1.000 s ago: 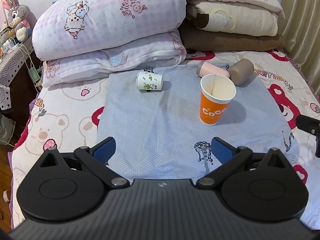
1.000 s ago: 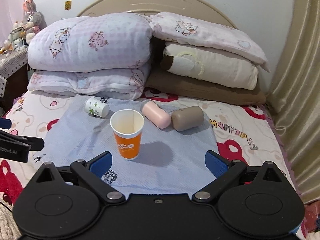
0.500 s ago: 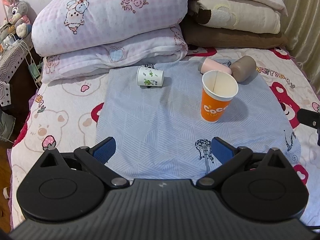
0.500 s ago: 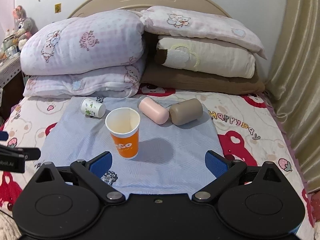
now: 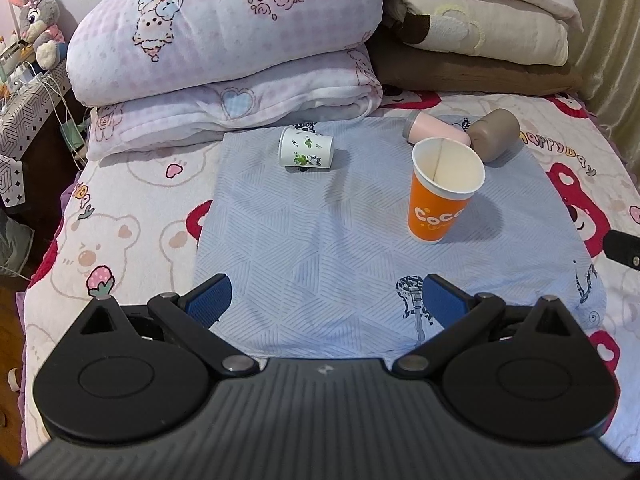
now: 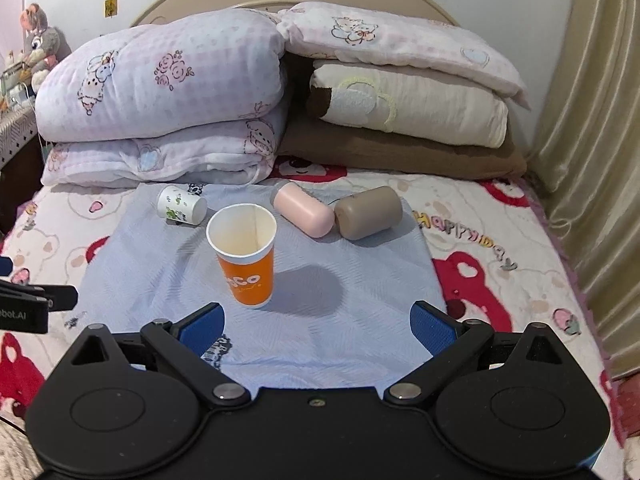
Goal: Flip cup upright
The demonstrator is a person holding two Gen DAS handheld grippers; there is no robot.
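An orange paper cup [image 5: 442, 192] stands upright on a light blue cloth [image 5: 320, 248]; it also shows in the right wrist view [image 6: 245, 256]. A small white cup with green print [image 5: 306, 153] lies on its side at the cloth's far left [image 6: 181, 205]. A pink cup [image 6: 304, 214] and a brown cup [image 6: 368, 212] lie on their sides behind the orange one. My left gripper [image 5: 327, 300] is open and empty over the cloth's near edge. My right gripper [image 6: 318, 326] is open and empty, near the orange cup.
The cloth lies on a bed with a cartoon sheet [image 6: 500, 248]. Folded quilts and pillows [image 6: 168, 92] are stacked at the headboard. A curtain [image 6: 592, 140] hangs at the right. A side table with cables and a plush toy [image 5: 28, 72] stands at the left.
Both grippers have drawn back a little from the cups, and the view has shifted slightly. Both stay open. The cups have not moved.
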